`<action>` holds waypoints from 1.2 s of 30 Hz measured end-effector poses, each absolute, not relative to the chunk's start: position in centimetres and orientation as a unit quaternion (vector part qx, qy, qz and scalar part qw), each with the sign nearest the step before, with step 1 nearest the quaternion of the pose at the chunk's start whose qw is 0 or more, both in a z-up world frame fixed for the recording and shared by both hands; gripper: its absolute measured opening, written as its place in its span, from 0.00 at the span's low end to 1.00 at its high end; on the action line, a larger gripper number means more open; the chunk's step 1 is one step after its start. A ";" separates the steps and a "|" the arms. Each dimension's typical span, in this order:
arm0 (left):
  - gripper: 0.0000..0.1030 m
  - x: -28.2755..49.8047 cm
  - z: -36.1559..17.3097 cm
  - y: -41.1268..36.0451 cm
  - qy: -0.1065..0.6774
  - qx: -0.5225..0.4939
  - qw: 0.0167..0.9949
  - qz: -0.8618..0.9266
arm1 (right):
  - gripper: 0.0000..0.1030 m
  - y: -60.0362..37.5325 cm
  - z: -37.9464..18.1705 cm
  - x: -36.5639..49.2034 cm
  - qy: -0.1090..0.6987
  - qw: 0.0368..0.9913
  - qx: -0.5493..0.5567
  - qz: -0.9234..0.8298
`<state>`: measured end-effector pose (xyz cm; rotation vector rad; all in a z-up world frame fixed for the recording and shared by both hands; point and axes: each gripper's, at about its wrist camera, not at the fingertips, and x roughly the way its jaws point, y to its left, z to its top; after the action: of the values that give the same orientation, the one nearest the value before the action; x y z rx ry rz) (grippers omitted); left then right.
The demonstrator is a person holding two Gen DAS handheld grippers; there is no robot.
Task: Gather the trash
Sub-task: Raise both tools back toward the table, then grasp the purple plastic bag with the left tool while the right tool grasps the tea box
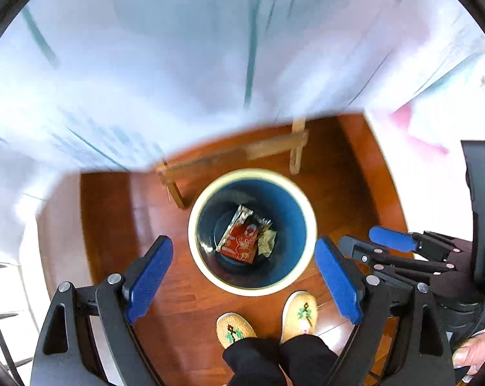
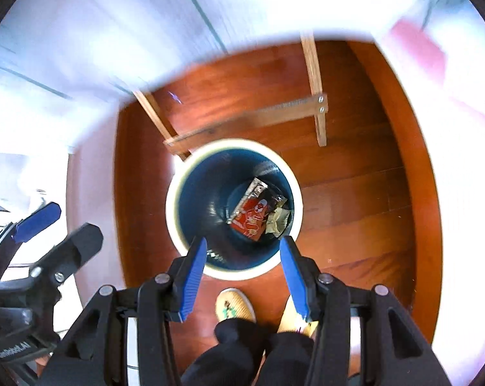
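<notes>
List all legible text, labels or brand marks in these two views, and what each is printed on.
"GenRobot.AI", best reading, small and tilted: on the left gripper's black body.
Red snack wrapper in the blue bin: white print, too blurred to read.
Crumpled scrap: no readable text.

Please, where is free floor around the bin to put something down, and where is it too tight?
Bare wooden floor lies right of the bin, out to the white cloth edge, and a narrower strip lies left of it. Behind the bin it is crowded by the wooden frame. In front, the slippers stand close to the rim. Inside, a red wrapper and crumpled paper cover the bottom.
</notes>
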<state>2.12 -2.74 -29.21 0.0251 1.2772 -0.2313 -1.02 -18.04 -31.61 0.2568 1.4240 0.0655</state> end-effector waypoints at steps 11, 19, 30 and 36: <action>0.86 1.6 -9.6 -1.1 0.521 -0.002 0.844 -0.129 | 0.46 -18.0 -13.1 -2.4 0.596 0.794 0.116 0.030; 0.86 2.3 -0.4 -0.5 0.458 0.007 0.875 -0.153 | 0.46 -17.8 -3.1 -1.9 0.529 0.842 0.103 0.015; 0.86 5.7 4.9 -1.5 0.414 0.010 0.899 -0.144 | 0.46 -19.7 4.2 0.2 0.454 0.885 0.099 -0.012; 0.86 9.8 4.5 -2.1 0.430 -0.001 0.893 -0.132 | 0.46 -21.9 4.3 3.9 0.448 0.889 0.097 -0.009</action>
<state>9.77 -2.09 4.46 -0.0031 0.8929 -0.2748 3.90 -21.90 4.29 0.2007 0.9315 -0.0177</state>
